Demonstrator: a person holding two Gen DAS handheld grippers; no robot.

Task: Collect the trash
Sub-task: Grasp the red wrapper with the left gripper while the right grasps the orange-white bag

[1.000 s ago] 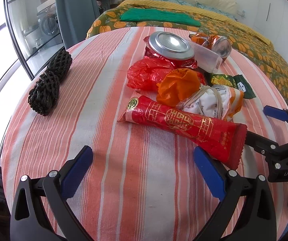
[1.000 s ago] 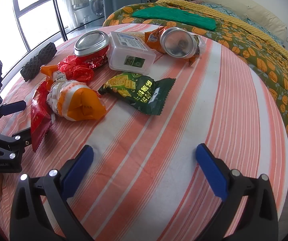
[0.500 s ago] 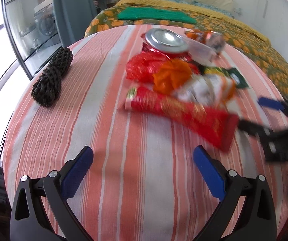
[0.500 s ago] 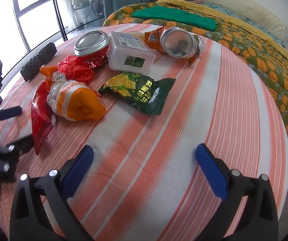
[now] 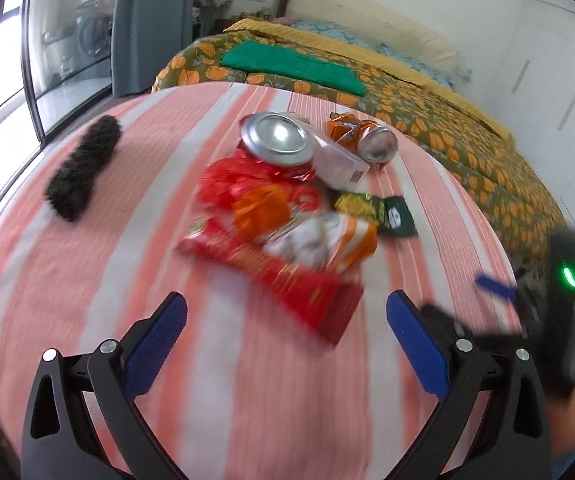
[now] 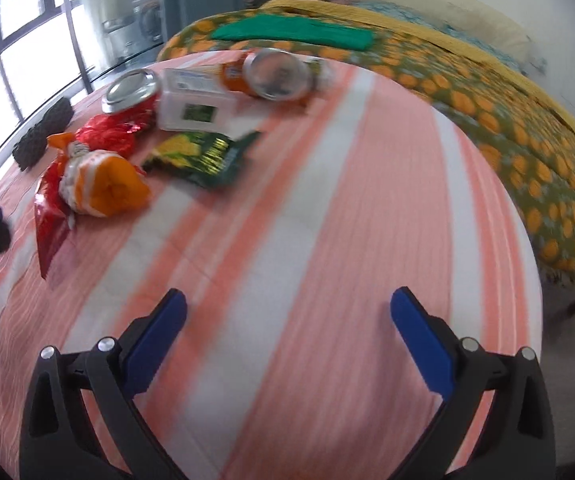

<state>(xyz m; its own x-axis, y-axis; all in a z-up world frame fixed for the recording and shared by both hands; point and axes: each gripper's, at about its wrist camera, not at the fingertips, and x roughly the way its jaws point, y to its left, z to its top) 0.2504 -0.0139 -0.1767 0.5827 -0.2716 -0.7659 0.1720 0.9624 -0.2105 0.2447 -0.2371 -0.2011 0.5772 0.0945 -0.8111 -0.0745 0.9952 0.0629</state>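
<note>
Trash pile sits mid-counter (image 5: 67, 280); long red wrapper (image 5: 271, 272) lies nearest, just ahead of left gripper (image 5: 287, 320), long axis running far-left to near-right. Right gripper (image 6: 287, 320) well apart over bare cloth. Both sets of fingers wide, empty

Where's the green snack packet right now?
The green packet lies flat on the striped table, upper left in the right wrist view, just in front of the white box and right of the orange wrapper.

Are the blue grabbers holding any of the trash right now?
No. The left gripper and right gripper are both open over the striped tablecloth, with nothing between their fingers.
</note>
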